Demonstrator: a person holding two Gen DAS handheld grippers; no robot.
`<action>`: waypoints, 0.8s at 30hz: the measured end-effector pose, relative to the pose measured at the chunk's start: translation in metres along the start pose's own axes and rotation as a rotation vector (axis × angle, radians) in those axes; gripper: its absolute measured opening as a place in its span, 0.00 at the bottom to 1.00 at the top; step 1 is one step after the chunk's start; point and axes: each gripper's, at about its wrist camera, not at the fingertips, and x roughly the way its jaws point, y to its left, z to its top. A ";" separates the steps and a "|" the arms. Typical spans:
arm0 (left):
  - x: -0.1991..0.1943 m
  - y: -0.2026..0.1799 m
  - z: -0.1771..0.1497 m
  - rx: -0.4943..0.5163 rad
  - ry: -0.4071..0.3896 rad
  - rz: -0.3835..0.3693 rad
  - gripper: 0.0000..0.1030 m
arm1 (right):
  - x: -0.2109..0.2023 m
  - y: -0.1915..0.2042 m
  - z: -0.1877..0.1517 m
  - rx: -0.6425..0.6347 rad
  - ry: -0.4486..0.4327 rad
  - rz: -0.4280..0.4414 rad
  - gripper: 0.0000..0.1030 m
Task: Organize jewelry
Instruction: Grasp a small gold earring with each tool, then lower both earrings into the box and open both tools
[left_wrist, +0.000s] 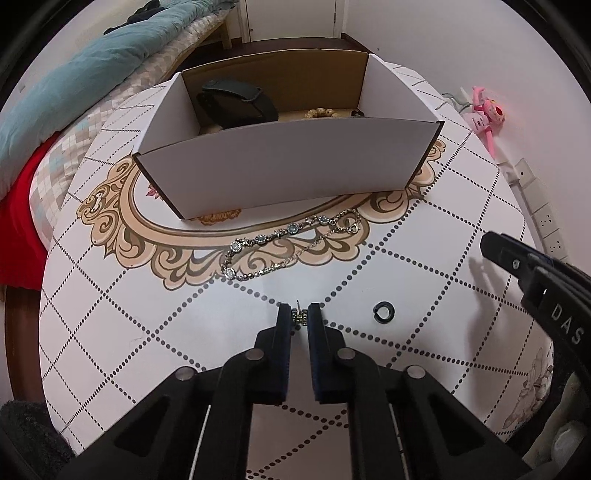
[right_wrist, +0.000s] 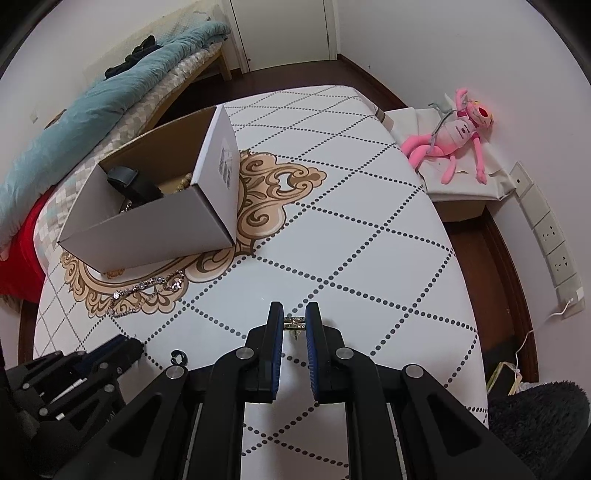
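Observation:
My left gripper is shut on a small sparkly earring just above the table. My right gripper is shut on a thin gold hoop earring; it also shows at the right in the left wrist view. A jewelled bracelet lies on the tablecloth in front of the white cardboard box, seen also in the right wrist view. A small black ring lies right of my left gripper. The box holds a black watch and a beaded bracelet.
The table has a white cloth with dotted diamonds and a gold ornament. A bed with a teal blanket stands to the left. A pink plush toy lies on a low white surface to the right. Wall sockets are at the right.

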 end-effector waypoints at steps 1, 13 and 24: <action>-0.001 0.000 0.000 -0.001 0.000 -0.003 0.06 | -0.001 0.000 0.000 0.000 -0.003 0.002 0.12; -0.078 0.025 0.063 -0.045 -0.137 -0.113 0.06 | -0.045 0.020 0.047 0.000 -0.080 0.129 0.12; -0.057 0.074 0.160 -0.092 -0.050 -0.092 0.09 | -0.003 0.070 0.150 -0.107 0.032 0.235 0.12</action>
